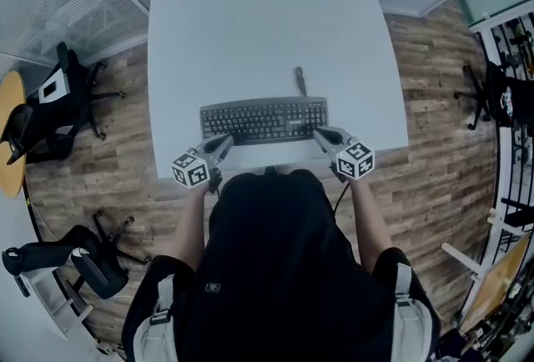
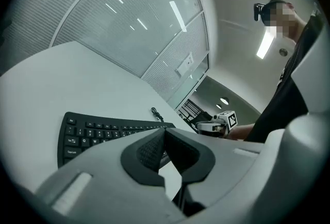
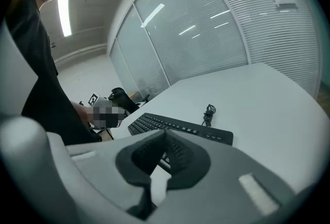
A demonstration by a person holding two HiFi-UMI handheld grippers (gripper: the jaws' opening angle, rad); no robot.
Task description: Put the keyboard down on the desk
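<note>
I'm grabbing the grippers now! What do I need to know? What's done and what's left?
Left gripper: fingers closed on the near left corner of the keyboard.
Right gripper: fingers closed on its near right corner.
Keyboard: flat across the near part of the white desk; its bundled cable lies just behind it.
Done: keyboard is at or almost at the desk top; I cannot tell if it fully rests.
Left: lower it if needed, open both grippers, pull back.
</note>
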